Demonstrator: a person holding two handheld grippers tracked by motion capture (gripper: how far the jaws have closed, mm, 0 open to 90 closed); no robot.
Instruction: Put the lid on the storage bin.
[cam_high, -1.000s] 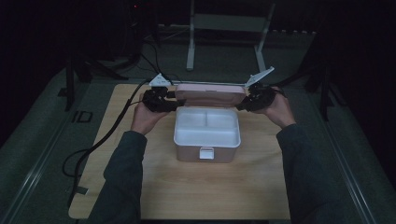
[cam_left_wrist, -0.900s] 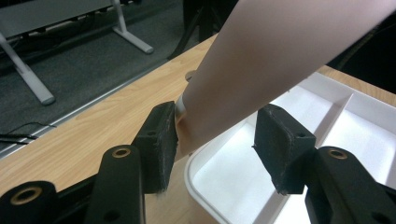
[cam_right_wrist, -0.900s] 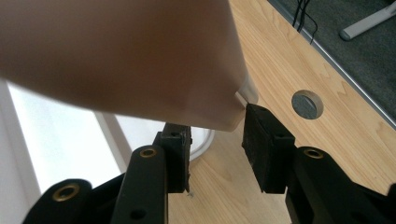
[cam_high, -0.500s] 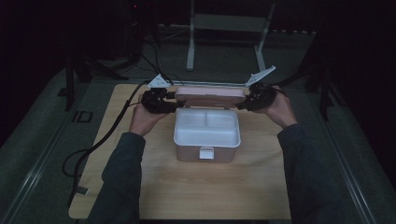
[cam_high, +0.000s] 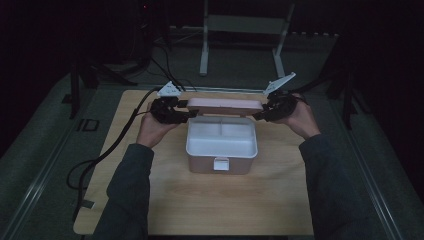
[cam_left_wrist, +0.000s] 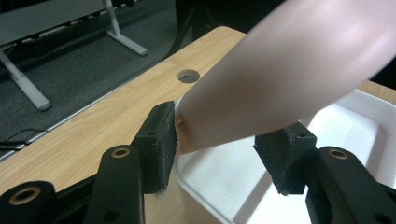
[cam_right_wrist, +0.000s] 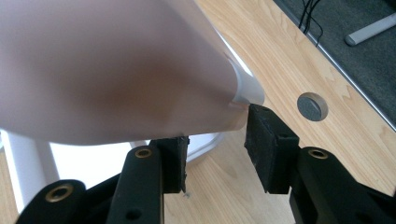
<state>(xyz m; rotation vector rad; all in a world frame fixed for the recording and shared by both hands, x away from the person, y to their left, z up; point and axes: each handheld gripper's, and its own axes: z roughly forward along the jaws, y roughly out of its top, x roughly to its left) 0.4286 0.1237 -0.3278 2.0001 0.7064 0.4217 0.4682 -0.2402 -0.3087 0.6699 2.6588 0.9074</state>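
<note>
White box (cam_high: 221, 150) at bench (cam_high: 150, 200) centre, pink lid (cam_high: 225, 105) raised at its 12 o'clock edge — left tongs (cam_high: 186, 114) and right tongs (cam_high: 256, 116) flank the lid's ends, jaws apart, grip indeterminate — lid blurred in both gripper views.

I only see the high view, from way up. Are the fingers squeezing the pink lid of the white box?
Observer: No. In the left gripper view the left gripper is open. One of its fingers touches the pink lid, the other stands apart.
Operator: And the other gripper?
Observer: The right gripper is open too, with the lid's corner just above the gap.
Operator: What's on the table beside it?
Observer: A round grey plug set into the wooden table.
</note>
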